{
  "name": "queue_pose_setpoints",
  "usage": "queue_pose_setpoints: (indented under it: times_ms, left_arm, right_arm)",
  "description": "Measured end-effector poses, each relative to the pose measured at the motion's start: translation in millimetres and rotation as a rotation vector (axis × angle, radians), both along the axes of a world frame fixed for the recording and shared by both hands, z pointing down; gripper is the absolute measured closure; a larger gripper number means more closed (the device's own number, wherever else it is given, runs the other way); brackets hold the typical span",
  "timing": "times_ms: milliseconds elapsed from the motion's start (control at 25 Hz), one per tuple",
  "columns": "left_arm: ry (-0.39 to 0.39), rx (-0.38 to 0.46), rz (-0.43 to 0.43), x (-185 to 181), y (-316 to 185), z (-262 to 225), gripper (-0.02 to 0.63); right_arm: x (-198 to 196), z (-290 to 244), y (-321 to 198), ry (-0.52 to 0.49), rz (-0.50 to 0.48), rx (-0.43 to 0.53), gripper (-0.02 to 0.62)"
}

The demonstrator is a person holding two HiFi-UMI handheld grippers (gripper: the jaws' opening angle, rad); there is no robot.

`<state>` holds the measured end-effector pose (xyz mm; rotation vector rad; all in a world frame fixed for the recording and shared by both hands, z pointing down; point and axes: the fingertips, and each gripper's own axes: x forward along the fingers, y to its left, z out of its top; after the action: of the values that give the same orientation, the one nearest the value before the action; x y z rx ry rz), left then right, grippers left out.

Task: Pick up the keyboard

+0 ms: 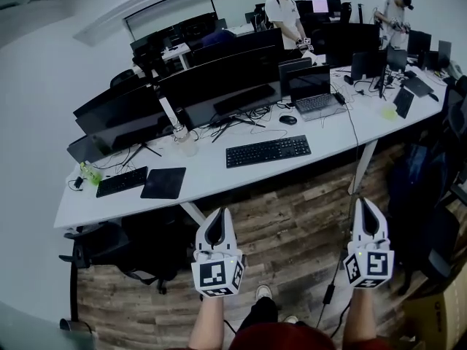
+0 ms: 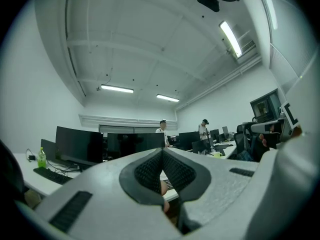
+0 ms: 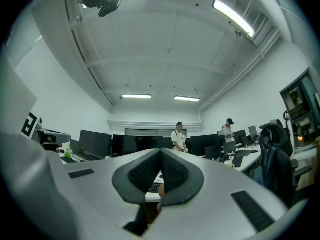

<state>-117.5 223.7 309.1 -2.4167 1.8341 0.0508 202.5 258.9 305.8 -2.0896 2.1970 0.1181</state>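
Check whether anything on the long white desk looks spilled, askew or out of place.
Nothing much stands out. The black keyboard lies flat, roughly in line with the desk's front edge, nothing spilled around it. The only untidy spot is the loose cables sprawled behind it.

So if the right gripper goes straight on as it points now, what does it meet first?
Probably the front edge of the white desk, right of the keyboard; height is unclear, so the right gripper may pass above.
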Motion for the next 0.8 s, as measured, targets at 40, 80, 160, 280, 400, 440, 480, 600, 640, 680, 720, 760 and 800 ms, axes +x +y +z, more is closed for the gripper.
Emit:
queue_pose_setpoints:
  times_ms: [40, 80, 160, 280, 400, 440, 480, 600, 640, 680, 720, 760, 800]
  left_arm:
    - [0.006, -0.002, 0.002, -3.9, -9.1, 1.4, 0.6]
    - [0.011, -0.004, 0.003, -8.1, -18.8, 2.4, 0.6]
    - [0.018, -0.003, 0.007, -16.7, -39.1, 3.3, 0.6]
    - [0.024, -0.005, 0.007, -31.6, -69.2, 4.1, 0.6]
    - [0.034, -0.007, 0.004, -49.3, -96.5, 4.2, 0.6]
    - [0.036, -0.008, 0.003, -54.9, -105.3, 4.5, 0.6]
    - [0.036, -0.012, 0.004, -60.3, -114.1, 5.4, 0.6]
    - [0.034, -0.026, 0.008, -75.2, -140.3, 10.8, 0.6]
    - [0.033, -0.029, 0.009, -79.8, -148.7, 12.4, 0.6]
    - [0.03, -0.031, 0.01, -84.3, -157.2, 14.1, 0.6]
    - [0.025, -0.034, 0.011, -88.5, -165.9, 15.9, 0.6]
    - [0.019, -0.037, 0.011, -92.3, -174.6, 18.1, 0.6]
    - [0.011, -0.041, 0.012, -95.6, -183.2, 20.4, 0.6]
  right_arm:
    - [-3.6, 0.1, -8.4, 0.005, 0.003, -0.001, 0.597]
    - [-7.7, 0.0, -17.5, 0.009, 0.005, -0.002, 0.597]
    - [-16.0, -0.4, -36.6, 0.015, 0.01, -0.003, 0.597]
    - [-29.2, -0.5, -65.0, 0.009, 0.014, -0.015, 0.597]
    - [-44.2, -2.4, -91.5, 0.017, 0.017, -0.021, 0.597]
    - [-49.2, -3.3, -100.3, 0.021, 0.017, -0.022, 0.597]
    - [-54.2, -3.8, -108.9, 0.024, 0.017, -0.022, 0.597]
    - [-68.8, -2.0, -133.4, 0.033, 0.023, -0.024, 0.597]
    - [-73.7, -1.4, -141.1, 0.037, 0.025, -0.025, 0.597]
    - [-78.6, -0.6, -148.9, 0.041, 0.026, -0.026, 0.597]
    - [-83.3, 0.7, -157.1, 0.044, 0.026, -0.03, 0.595]
    - [-87.8, 2.3, -165.3, 0.046, 0.025, -0.034, 0.595]
    - [-92.1, 4.0, -173.4, 0.046, 0.024, -0.039, 0.595]
